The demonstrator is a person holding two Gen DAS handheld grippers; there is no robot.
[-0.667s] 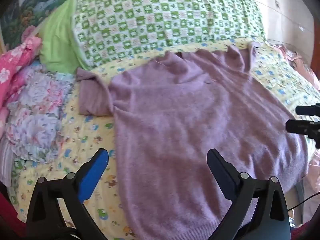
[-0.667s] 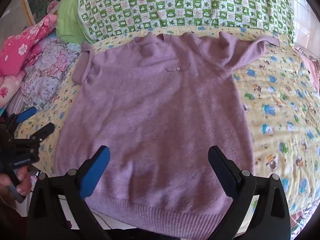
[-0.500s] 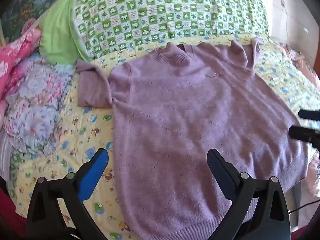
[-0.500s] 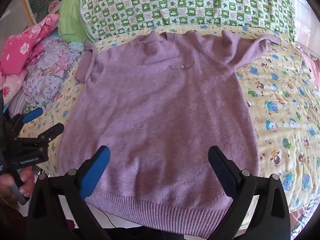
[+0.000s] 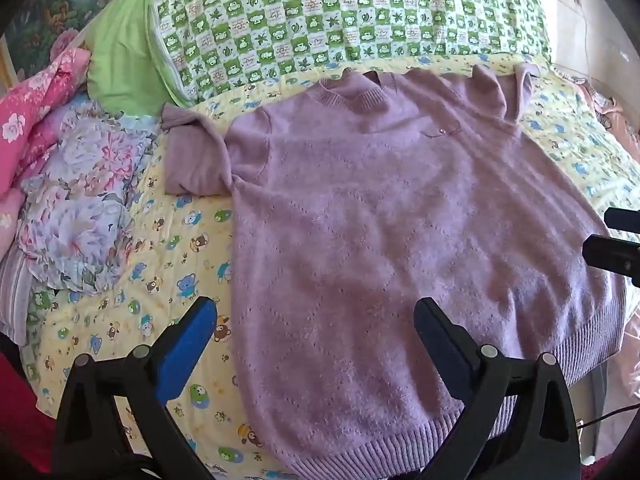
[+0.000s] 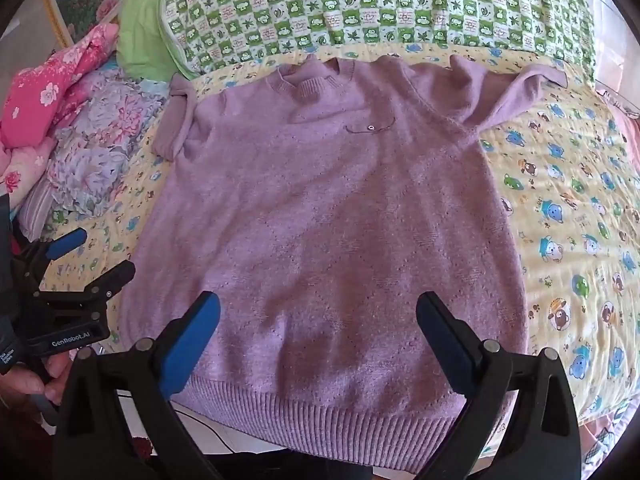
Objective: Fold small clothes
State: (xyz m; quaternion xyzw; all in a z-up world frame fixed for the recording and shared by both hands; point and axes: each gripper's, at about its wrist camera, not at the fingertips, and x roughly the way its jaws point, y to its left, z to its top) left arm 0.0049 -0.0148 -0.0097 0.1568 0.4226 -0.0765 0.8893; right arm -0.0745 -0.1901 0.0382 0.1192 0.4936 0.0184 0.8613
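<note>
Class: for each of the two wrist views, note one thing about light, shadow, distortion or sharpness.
Left wrist view: sunlight falls on the purple sweater, with soft shadow patches on its lower part; the fisheye bends the checked pillow into an arc, and the corners go black. Right wrist view: the bear-print sheet is sharp, and the far right edge washes out in glare.

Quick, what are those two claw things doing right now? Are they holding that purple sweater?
Left gripper: open, holding nothing, above the purple sweater.
Right gripper: open, holding nothing, above the sweater's hem end.
</note>
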